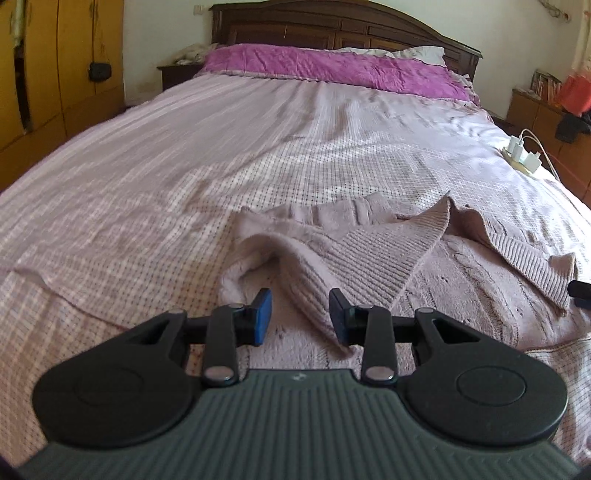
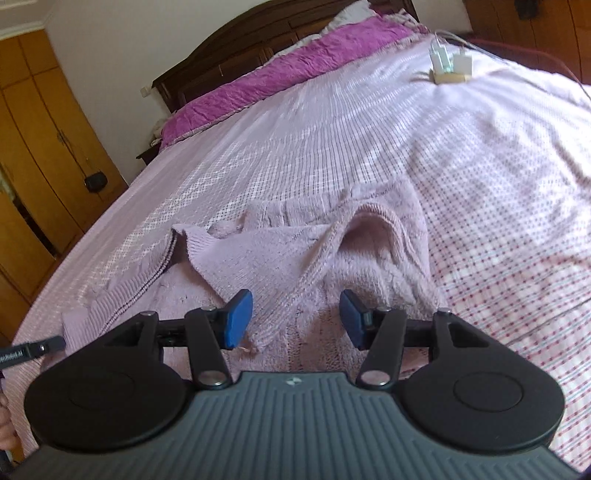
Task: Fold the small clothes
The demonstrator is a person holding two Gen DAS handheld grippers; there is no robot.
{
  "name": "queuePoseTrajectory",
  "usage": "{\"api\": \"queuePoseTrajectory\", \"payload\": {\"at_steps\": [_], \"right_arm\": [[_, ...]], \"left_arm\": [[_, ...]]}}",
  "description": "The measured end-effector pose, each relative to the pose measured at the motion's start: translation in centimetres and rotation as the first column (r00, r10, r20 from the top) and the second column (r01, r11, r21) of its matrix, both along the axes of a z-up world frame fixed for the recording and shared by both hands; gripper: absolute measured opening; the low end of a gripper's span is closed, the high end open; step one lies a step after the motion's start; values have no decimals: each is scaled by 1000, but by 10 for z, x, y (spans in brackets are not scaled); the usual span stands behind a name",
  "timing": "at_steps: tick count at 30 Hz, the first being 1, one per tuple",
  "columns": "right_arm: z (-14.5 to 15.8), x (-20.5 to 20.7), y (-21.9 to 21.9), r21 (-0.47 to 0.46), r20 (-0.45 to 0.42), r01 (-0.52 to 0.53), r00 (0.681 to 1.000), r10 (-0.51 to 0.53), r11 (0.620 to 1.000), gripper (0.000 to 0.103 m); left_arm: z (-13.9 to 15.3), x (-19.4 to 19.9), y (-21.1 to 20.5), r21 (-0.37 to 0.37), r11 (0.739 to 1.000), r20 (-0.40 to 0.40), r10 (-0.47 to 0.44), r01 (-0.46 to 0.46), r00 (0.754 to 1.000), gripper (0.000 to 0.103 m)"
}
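Note:
A pale mauve knitted sweater (image 1: 424, 258) lies crumpled on the bed near its front edge, with ribbed hems folded over its fuzzy side. My left gripper (image 1: 301, 316) hovers low over its left part, jaws open. A raised ribbed fold (image 1: 314, 291) runs between the blue pads, close to the right pad (image 1: 337, 314), and neither pad presses on it. In the right wrist view the sweater (image 2: 295, 251) fills the middle. My right gripper (image 2: 295, 319) is open above its ribbed flap, with nothing pinched. The other gripper's tip (image 2: 37, 349) shows at the left edge.
The checked pink bedspread (image 1: 184, 177) covers a wide bed with a purple cover (image 1: 332, 68) and a dark wooden headboard (image 1: 332, 26). A white power strip with chargers (image 1: 522, 155) lies near the bed's right edge. Yellow wardrobes (image 1: 55, 74) stand to the left.

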State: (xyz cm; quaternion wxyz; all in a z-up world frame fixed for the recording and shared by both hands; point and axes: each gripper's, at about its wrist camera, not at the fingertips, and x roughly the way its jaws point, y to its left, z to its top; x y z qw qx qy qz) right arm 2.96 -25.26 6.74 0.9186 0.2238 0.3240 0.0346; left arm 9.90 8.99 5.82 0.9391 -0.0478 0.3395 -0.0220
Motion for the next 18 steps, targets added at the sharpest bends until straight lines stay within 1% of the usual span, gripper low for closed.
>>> {"api": "queuePoseTrajectory", "payload": {"at_steps": [7,11,14,15,16,17,18], "right_arm": [[-2,5,-1,51,6,7,1000,-7,999,60],[-4,12,-4,85,7,7,1000,-7,996,60],[-8,19,-6,113,-2,15,1000,-15,994,58],[-9,21,-7,123,-4,16,1000,-16,992,52],[-10,24,-8,134,-5,16,1000,-16,991,47],[-12,26,-8,140,-11,17,1000,-16,990,37],[-13,29,-9,147,-21,23,1000,-20,989,25]], "left_arm": [[-7,9,-1,-93,994,-25,-55,52,998,36],[-15,17,-5,-128,991,-53,-53,46,997,36],[-18,19,-1,-184,982,-51,-61,50,997,34],[-19,20,0,-198,979,-51,-62,51,997,33],[-18,20,1,-206,977,-49,-65,54,997,21],[-18,22,3,-220,974,-49,-71,59,996,15],[-17,24,5,-244,968,-49,-76,62,996,15]]}}
